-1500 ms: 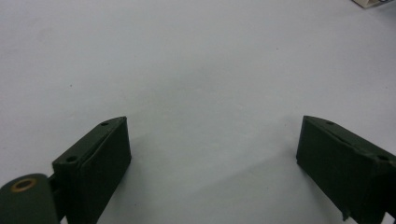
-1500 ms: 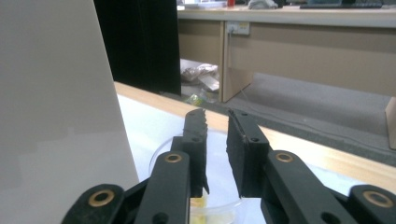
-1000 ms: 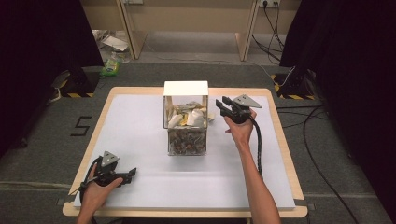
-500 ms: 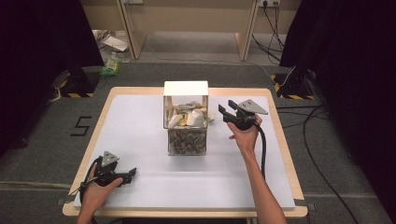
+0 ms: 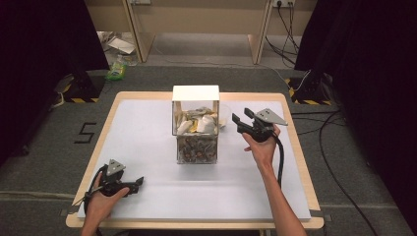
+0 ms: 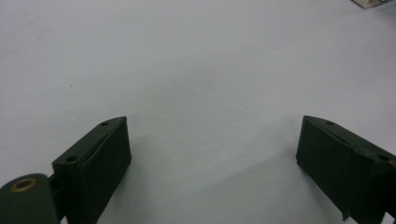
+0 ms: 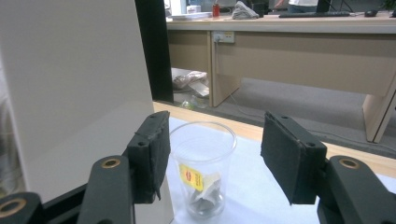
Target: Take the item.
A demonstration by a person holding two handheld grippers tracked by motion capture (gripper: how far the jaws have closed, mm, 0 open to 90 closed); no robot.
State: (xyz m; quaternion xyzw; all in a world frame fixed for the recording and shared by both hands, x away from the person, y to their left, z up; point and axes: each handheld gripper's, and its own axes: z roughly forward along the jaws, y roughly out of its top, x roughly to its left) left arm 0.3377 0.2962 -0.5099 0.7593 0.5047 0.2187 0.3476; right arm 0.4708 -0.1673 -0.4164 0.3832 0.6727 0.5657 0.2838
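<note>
Plastic cup (image 7: 202,170) holds a tea bag (image 7: 201,183); clear box (image 5: 195,129) holds packets; both grippers' jaws spread.

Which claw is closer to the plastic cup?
Right. The right claw is just beside the cup, open and pointing at it. The left claw sits far away at the table's near left corner.

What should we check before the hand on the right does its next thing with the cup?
1. Right gripper open: ok, jaws apart.
2. Clear cup upright: ok.
3. Cup lined up between the jaws: ok, though farther off.
4. Tea bag inside cup: ok, lying at the bottom.
5. Room beside the clear box: cannot tell, cup stands close to it.
6. Left gripper out of the way: ok, open at the near table edge.
</note>
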